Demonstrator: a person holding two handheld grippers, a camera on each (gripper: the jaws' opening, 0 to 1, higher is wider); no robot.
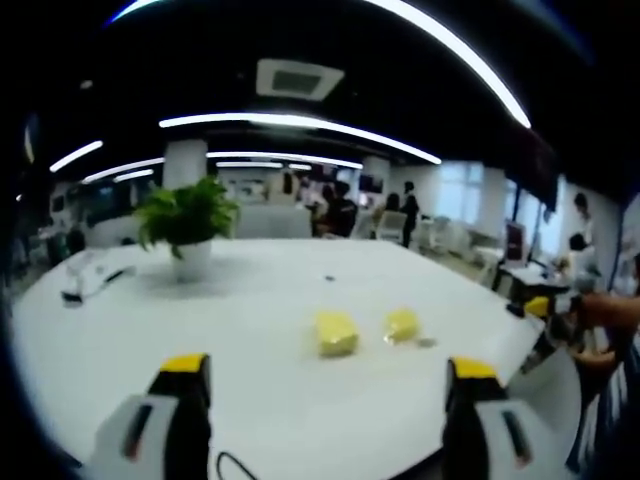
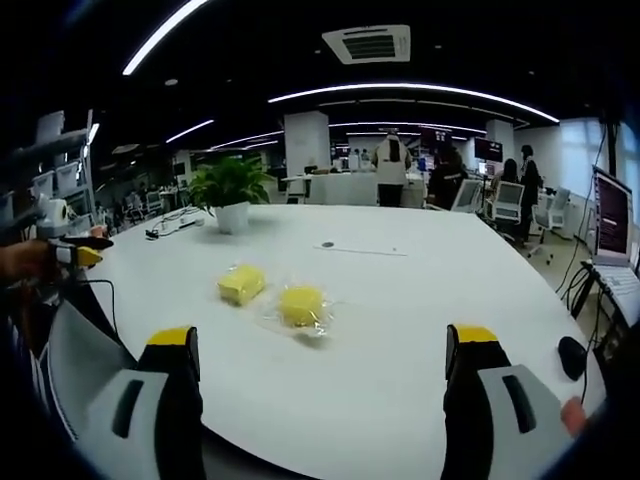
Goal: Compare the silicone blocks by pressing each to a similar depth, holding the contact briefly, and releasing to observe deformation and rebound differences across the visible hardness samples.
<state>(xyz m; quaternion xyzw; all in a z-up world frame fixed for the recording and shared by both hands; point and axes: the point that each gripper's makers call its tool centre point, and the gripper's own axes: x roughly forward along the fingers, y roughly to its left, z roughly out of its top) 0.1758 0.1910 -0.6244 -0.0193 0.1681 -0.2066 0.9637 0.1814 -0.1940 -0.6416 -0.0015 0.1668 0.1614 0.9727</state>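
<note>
Two yellow blocks (image 2: 243, 285) (image 2: 301, 305) lay side by side on the white table (image 2: 420, 320), nearer than the plant (image 2: 230, 195), both grippers (image 1: 330, 395) (image 2: 322, 370) hovering spread-fingered and empty; I'd press each squarely, equally deep.

— Coming from long ceiling light strips (image 1: 300, 122), glowing white against a dark ceiling; reflecting off the white table (image 1: 250, 300) and brightening it evenly.

— Bending hard near the edges, curving those strips (image 2: 410, 92) into arcs. Blurring softly in the left gripper view, looking sharper in the right gripper view.

— Casting only faint shadows under the yellow blocks (image 2: 272, 295). Glinting slightly on their clear wrapping.

— Washing out pale at the far windows (image 1: 470, 190), keeping distant people hazy.
</note>
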